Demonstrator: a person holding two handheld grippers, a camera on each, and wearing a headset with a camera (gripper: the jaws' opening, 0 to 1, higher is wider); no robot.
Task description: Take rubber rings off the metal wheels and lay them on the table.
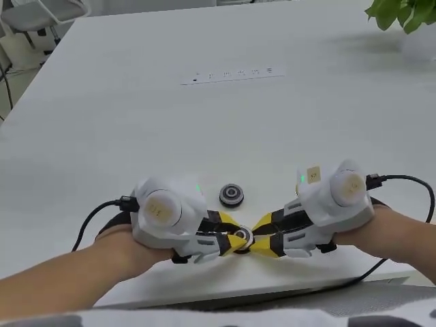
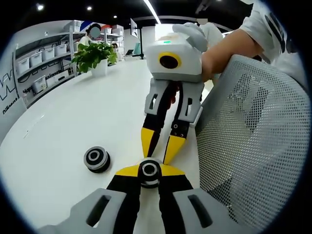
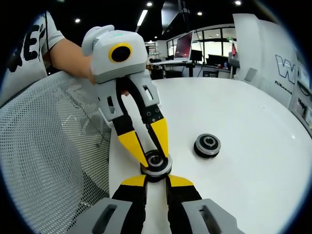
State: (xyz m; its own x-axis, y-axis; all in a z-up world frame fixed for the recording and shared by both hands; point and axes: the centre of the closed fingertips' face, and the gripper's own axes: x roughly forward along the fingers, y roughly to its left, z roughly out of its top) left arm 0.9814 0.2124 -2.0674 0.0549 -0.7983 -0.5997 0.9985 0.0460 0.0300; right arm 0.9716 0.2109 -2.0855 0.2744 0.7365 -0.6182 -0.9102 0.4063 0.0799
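A small metal wheel (image 1: 240,238) with a black rubber ring hangs just above the white table's (image 1: 204,136) near edge, between both grippers. My left gripper (image 1: 231,240) comes in from the left. In the left gripper view its yellow tips (image 2: 127,170) clamp the wheel (image 2: 149,171) from both sides. My right gripper (image 1: 251,240) meets it head-on, and its tips (image 3: 181,181) pinch the wheel's (image 3: 156,165) rubber rim. A second ringed wheel (image 1: 231,194) lies flat on the table just beyond them.
A socket strip (image 1: 231,73) is set into the table's middle, and a potted plant (image 1: 402,13) stands at the far right corner. A grey mesh chair back (image 2: 253,136) is close behind the near edge. Cables trail from both grippers.
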